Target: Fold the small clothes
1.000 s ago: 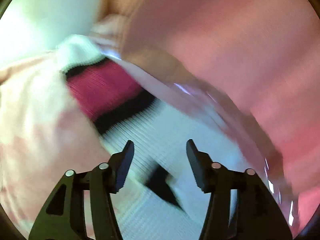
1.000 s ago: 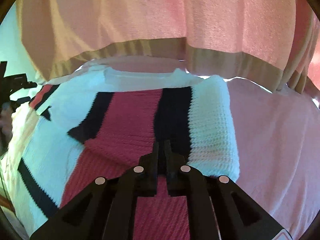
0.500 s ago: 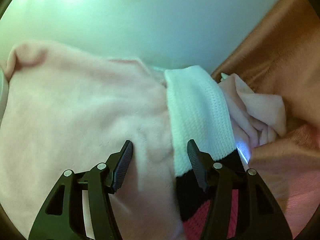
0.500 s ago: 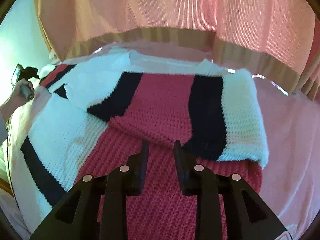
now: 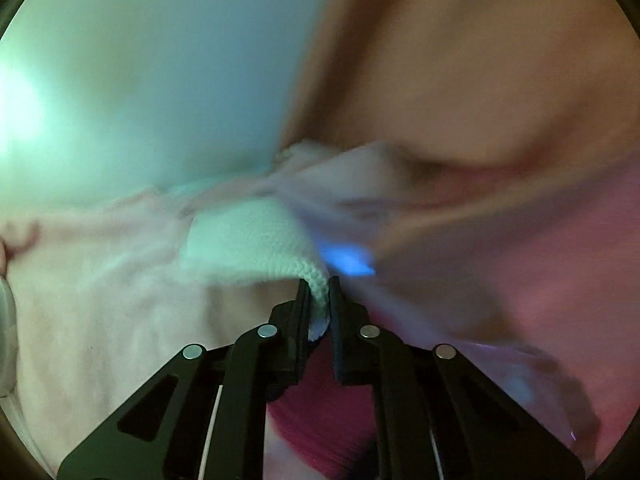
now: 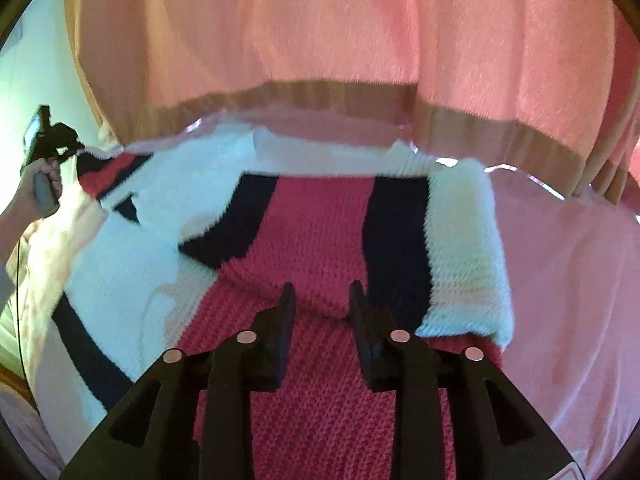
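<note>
One thick, floppy knit sweater (image 6: pixel 312 240) lies half-folded on the pink bedspread (image 6: pixel 560 280); left gripper (image 5: pixel 319 284) pinches its white cuff (image 5: pixel 256 240), right gripper (image 6: pixel 320 300) hovers open; best gripped at edges

I see a pale greenish wall (image 5: pixel 152 64) glowing brightly at left. Pink curtains (image 6: pixel 340 28) with a tan hem hang behind a pink-covered surface (image 6: pixel 568 280).
</note>
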Demonstrator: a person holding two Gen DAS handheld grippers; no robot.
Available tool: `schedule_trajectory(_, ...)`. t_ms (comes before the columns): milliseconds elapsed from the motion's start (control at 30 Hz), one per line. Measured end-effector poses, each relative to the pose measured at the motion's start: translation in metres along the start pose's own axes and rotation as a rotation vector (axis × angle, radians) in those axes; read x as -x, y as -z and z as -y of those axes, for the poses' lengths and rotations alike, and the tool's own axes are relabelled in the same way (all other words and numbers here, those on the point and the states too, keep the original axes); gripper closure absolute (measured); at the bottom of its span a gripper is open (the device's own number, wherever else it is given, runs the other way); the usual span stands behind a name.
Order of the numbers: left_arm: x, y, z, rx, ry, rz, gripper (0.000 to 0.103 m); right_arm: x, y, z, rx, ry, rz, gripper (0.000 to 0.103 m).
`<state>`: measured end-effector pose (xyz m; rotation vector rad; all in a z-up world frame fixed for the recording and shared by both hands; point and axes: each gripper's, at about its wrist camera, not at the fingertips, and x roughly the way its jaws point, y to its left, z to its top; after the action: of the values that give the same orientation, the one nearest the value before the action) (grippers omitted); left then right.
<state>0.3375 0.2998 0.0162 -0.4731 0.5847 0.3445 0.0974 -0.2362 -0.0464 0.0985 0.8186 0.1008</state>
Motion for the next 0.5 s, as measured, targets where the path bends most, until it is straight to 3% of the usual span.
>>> schedule_trajectory(100, 0.071, 0.021, 0.077, -0.147, 0.192, 0.050, 0.097, 0.012, -0.007, 0.007, -0.022, 0.000, 0.034, 0.071)
schedule_trajectory(167, 0.124, 0.053, 0.119, -0.256, 0.319, 0.059, 0.097, 0.020, -0.011, 0.011, -0.034, 0.004, 0.055, 0.071)
schedule_trajectory(233, 0.162, 0.093, 0.160, -0.335, 0.426, 0.035, 0.096, 0.026, -0.013, 0.014, -0.039, 0.013, 0.071, 0.071)
schedule_trajectory(267, 0.176, 0.123, 0.188, -0.383, 0.492, -0.031, 0.094, 0.029, -0.013, 0.016, -0.044, 0.020, 0.079, 0.070)
schedule_trajectory(367, 0.194, 0.196, 0.224, -0.468, 0.536, -0.163, 0.088, 0.034, -0.014, 0.025, -0.056, 0.030, 0.074, 0.063)
schedule_trajectory(467, 0.180, 0.257, 0.239, -0.507, 0.458, -0.256, 0.049, 0.032, -0.013, 0.035, -0.065, 0.043, 0.036, 0.055)
schedule_trajectory(500, 0.171, 0.270, 0.236, -0.502, 0.429, -0.292, 0.049, 0.032, -0.011, 0.039, -0.070, 0.049, 0.028, 0.054)
